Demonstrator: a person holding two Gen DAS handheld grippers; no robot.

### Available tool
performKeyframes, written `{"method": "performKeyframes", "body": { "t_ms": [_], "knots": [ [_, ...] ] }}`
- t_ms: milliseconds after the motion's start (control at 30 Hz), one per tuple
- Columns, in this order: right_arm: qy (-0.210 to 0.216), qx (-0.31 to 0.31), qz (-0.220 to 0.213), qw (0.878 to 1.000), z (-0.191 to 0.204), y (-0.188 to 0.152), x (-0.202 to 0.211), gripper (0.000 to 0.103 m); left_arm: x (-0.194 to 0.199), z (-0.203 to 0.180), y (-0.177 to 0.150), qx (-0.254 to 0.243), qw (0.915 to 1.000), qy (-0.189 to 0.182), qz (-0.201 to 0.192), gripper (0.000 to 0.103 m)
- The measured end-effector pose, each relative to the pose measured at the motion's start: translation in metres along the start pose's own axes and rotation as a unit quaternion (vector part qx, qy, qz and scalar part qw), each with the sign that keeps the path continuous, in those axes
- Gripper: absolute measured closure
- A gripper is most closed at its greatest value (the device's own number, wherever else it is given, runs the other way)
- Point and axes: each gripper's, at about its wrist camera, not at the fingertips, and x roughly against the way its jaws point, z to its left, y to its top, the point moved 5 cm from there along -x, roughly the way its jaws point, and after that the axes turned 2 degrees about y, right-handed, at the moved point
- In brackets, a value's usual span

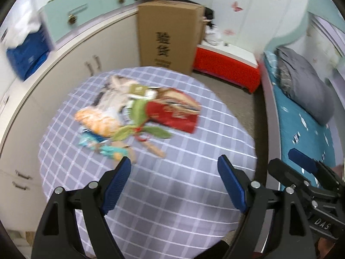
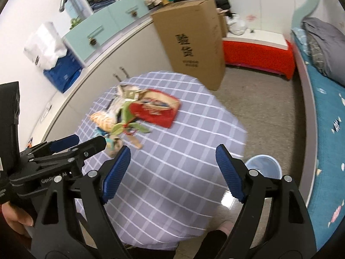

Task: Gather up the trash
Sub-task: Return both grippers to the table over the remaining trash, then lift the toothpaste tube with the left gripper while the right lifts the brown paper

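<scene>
A pile of trash (image 1: pixel 129 116) lies on the far half of a table with a lilac checked cloth (image 1: pixel 172 194): a red carton (image 1: pixel 179 112), orange and teal wrappers, green scraps, crumpled paper. It also shows in the right wrist view (image 2: pixel 133 116). My left gripper (image 1: pixel 174 164) is open and empty, held over the near part of the cloth, short of the pile. My right gripper (image 2: pixel 172 153) is open and empty, beside it to the right. A pale blue bin (image 2: pixel 263 168) stands on the floor by the table's right edge.
A tall cardboard box (image 1: pixel 170 36) stands behind the table. White cabinets (image 1: pixel 71 69) run along the left. A red and white chest (image 1: pixel 228 62) sits at the back. A bed with a teal cover (image 1: pixel 306 129) is on the right.
</scene>
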Motion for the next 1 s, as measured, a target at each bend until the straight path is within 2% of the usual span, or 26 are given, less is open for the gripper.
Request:
{"method": "performKeyframes", "body": {
  "t_ms": [267,467,633,767,1000],
  "knots": [
    [0.01,0.004,0.016,1.0,0.065,0.002,-0.043,0.023,-0.015,0.087,0.009,0.028,0.9992,0.012,0.024,0.022],
    [0.004,-0.004,0.025,1.0,0.097,0.001,-0.074,0.023,-0.031,0.128,0.013,0.034,0.9984,0.01,0.043,0.022],
    [-0.003,-0.011,0.036,0.999,0.11,-0.002,-0.092,0.023,-0.049,0.148,0.013,0.044,0.9969,-0.002,0.066,0.022],
    [-0.013,-0.018,0.042,0.999,0.115,-0.002,-0.105,0.023,-0.073,0.161,0.012,0.077,0.9922,-0.025,0.095,0.022],
    [-0.038,-0.03,0.053,0.997,0.109,-0.006,-0.13,0.023,-0.117,0.164,0.011,0.091,0.9871,-0.042,0.125,0.022]
  ]
}}
